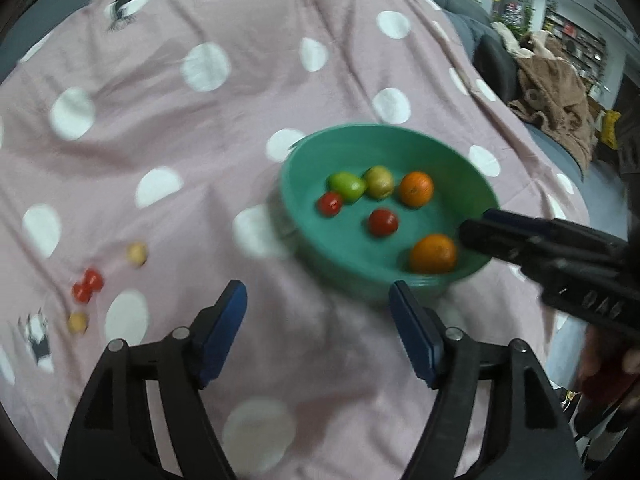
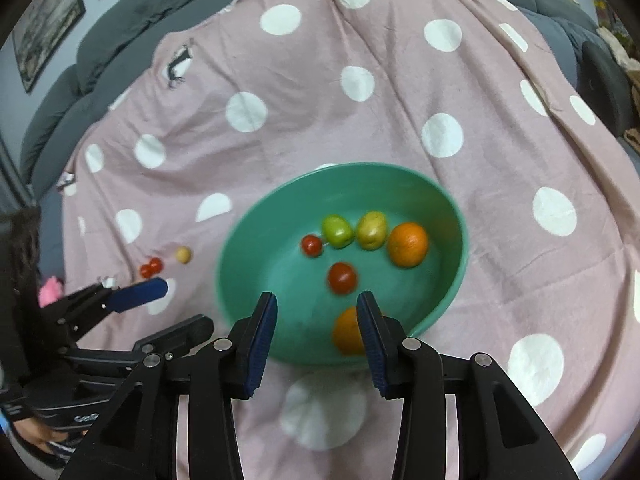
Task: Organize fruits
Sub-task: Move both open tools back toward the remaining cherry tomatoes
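Note:
A teal bowl (image 1: 304,148) (image 2: 240,220) sits on the spotted pink cloth. It holds two oranges (image 1: 417,188) (image 2: 408,244), two red tomatoes (image 1: 383,222) (image 2: 342,278), a green fruit (image 1: 347,186) (image 2: 337,231) and a yellow-green fruit (image 1: 379,181) (image 2: 372,230). Left of the bowl, a pair of small red tomatoes (image 1: 87,286) (image 2: 151,267) and two small yellow fruits (image 1: 137,254) (image 2: 183,255) lie loose on the cloth. My left gripper (image 1: 318,292) (image 2: 188,305) is open and empty, just short of the bowl's near rim. My right gripper (image 2: 317,302) (image 1: 480,228) is open over the bowl's near side. The second orange (image 2: 346,334) (image 1: 434,254) lies below it, partly hidden by one finger.
The pink cloth (image 2: 320,100) covers a grey sofa (image 2: 120,20). Framed pictures (image 2: 44,24) hang on the wall behind it. A brown blanket (image 1: 556,104) lies off the cloth's right edge, with shelves beyond. A person's hand (image 2: 36,436) holds the left gripper.

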The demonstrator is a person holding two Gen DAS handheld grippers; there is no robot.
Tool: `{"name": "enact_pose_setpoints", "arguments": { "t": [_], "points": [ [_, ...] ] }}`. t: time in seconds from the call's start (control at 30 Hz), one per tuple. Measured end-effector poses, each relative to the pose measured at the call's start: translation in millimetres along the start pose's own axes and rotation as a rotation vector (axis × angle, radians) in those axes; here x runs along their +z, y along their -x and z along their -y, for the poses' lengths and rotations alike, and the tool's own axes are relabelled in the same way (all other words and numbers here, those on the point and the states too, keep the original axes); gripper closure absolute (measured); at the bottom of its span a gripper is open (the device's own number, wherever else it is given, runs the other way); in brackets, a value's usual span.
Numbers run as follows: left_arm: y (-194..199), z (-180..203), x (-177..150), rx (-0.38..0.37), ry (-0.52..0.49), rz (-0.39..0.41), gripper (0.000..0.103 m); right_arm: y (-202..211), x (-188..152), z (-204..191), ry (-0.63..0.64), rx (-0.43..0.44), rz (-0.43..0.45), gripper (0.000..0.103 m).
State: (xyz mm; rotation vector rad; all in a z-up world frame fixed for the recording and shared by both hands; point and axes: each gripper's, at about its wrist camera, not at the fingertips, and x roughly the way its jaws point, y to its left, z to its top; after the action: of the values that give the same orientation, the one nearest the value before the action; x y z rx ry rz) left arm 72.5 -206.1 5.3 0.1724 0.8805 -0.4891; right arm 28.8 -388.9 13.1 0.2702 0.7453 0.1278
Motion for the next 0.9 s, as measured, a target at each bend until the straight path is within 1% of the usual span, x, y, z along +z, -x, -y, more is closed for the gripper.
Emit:
{"name": "enact_pose_setpoints", "arguments": {
  "t": [0.07,0.13,0.23,0.37,0.53,0.63,0.9],
  "points": [
    [10,-11,-14,0.025,0.042,-0.017,0.025,5,-5,-8,0.005,0.024,-0.007,0.061],
    [20,-22,-28,0.051,0.080,-0.027,0.023,10,-13,-18,0.014,0.052,-0.018,0.061],
    [38,-41,-52,0.088,0.142,-0.039,0.023,13,-23,-34,0.028,0.087,-0.042,0.061],
    [61,-64,-80,0.118,0.223,-0.046,0.022,12,-34,-57,0.069,0.114,-0.077,0.061],
    [81,-90,-109,0.143,0.305,-0.050,0.022,10,-45,-85,0.118,0.138,-0.111,0.061],
    [89,-101,-123,0.145,0.347,-0.053,0.022,8,-47,-104,0.152,0.153,-0.125,0.061],
    [99,-130,-153,0.148,0.424,-0.062,0.022,-7,-53,-139,0.221,0.174,-0.172,0.061]
  ]
}}
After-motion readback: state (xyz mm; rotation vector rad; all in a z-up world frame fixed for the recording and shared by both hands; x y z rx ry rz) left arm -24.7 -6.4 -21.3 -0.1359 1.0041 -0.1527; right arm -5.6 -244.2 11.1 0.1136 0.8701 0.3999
